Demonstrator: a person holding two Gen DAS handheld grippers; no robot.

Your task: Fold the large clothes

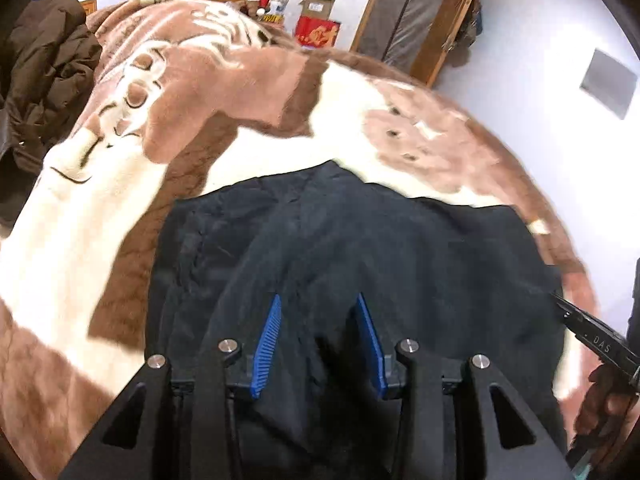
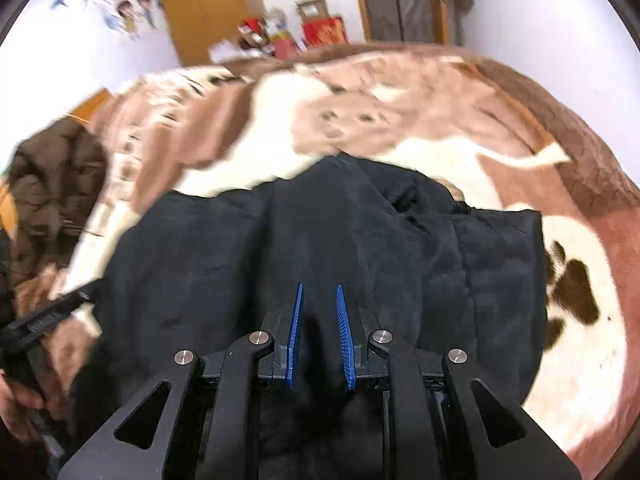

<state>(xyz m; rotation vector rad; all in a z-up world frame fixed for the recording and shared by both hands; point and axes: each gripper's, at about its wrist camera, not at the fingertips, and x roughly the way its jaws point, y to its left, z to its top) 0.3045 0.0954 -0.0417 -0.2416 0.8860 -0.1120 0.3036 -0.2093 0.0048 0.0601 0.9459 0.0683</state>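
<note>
The left gripper (image 1: 318, 300) is a black, matte plastic frame with two angular side arms, each cut through by a triangular opening. Four round silver screw heads sit on its linkage joints, two on each side. Its two fingers carry bright blue ribbed pads (image 1: 268, 344) on their inner faces. The right gripper (image 2: 319, 290) has the same build: black arms with triangular cut-outs, four silver screws, and narrow blue ridged pads (image 2: 345, 340). In the left wrist view the other tool's black finger shows white lettering, blurred. A hand (image 2: 16, 404) shows at the left edge of the right wrist view, too blurred to tell any sleeve
</note>
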